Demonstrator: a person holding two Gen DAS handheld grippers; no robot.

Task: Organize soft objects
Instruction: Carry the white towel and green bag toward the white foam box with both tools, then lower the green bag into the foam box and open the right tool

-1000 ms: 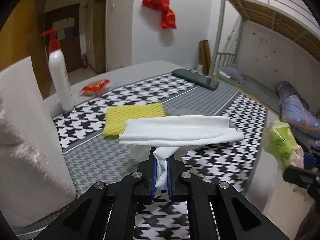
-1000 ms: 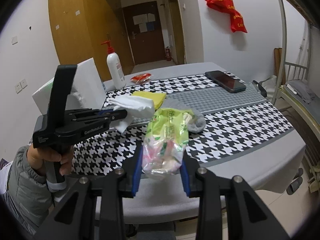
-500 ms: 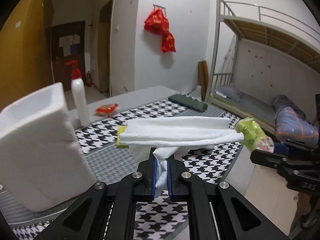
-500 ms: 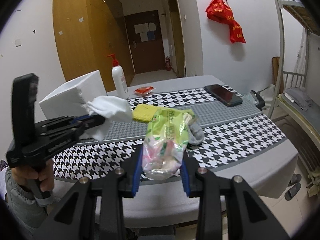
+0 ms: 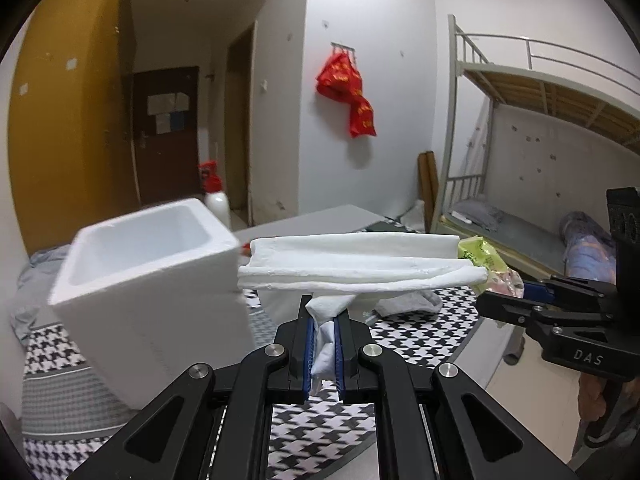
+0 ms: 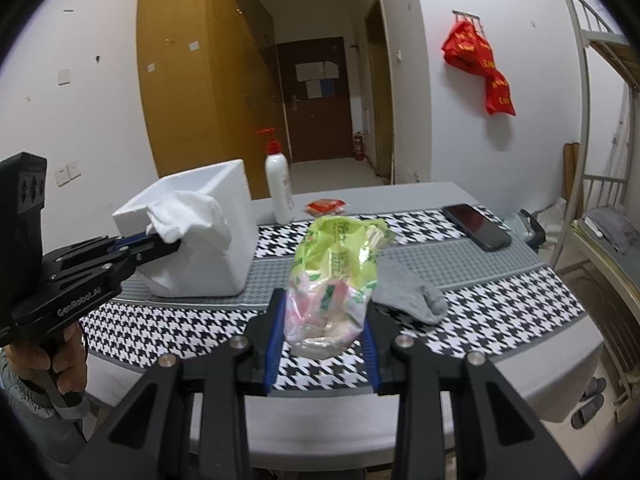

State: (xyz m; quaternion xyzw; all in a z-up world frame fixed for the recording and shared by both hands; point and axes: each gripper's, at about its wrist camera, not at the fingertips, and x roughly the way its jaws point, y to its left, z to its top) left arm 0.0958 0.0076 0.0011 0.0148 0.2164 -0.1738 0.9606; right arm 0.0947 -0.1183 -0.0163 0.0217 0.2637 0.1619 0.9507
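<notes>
The white foam box (image 6: 192, 236) on the desk (image 6: 500, 300) looks empty, so neither item is stowed: the left tongs (image 5: 323, 340) pinch a white cloth (image 5: 356, 268) beside it, the right tongs (image 6: 324, 332) hold a green packet (image 6: 336, 272) aloft, and a grey sock (image 6: 408, 296) waits.

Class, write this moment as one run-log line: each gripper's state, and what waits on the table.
left gripper: shut on white cloth, beside foam box | right gripper: shut on green packet | grey sock: on table

A dormitory room.
A metal bunk bed (image 5: 540, 92) with bedding stands beside the bench (image 6: 400, 196); a wooden wardrobe (image 6: 200, 80) and door (image 6: 316, 96) behind.
</notes>
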